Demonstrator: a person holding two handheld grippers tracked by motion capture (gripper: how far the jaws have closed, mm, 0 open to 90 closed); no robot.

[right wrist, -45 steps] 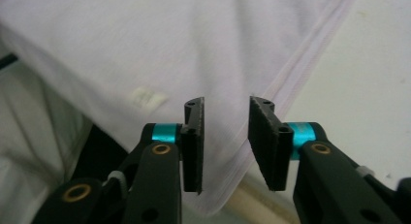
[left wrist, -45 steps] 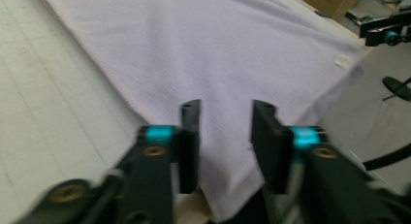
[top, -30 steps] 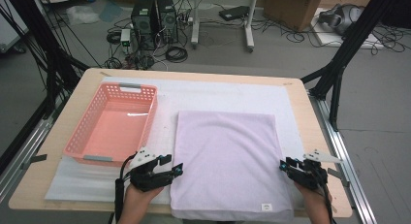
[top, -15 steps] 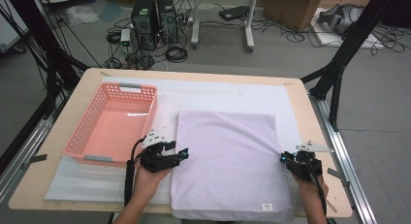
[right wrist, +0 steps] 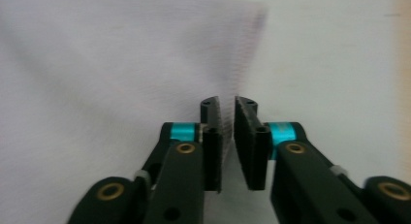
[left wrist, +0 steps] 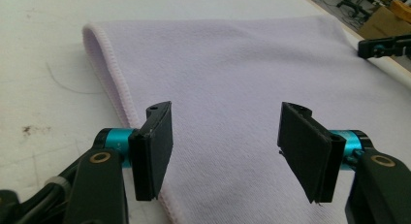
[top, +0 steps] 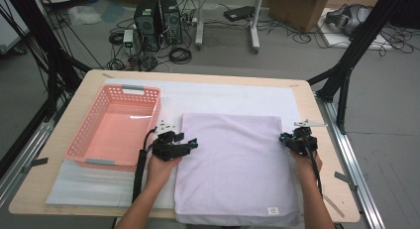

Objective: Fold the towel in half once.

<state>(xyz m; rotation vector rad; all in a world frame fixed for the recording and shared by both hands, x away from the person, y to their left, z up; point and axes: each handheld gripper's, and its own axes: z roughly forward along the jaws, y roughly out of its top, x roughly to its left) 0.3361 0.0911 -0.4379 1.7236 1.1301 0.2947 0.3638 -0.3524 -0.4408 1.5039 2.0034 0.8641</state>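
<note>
A light wooden desk (top: 59, 159) with rounded corners stands on a grey floor (top: 386, 154). Beyond its far edge sit two black computer towers (top: 158, 18), tangled black cables (top: 181, 54) and a brown cardboard box (top: 302, 8).

The left gripper (left wrist: 225, 151) holds its two black jaws wide apart, nothing pinched between them, low over a folded lilac towel (left wrist: 232, 64). The left jaw stands right at the towel's rolled, stitched edge (left wrist: 104, 73); the right jaw is over the cloth itself. White padding (left wrist: 43, 64) covers the worktop beside the edge. At the far right, the other gripper (left wrist: 385, 45) sits at the towel's opposite side.
</note>
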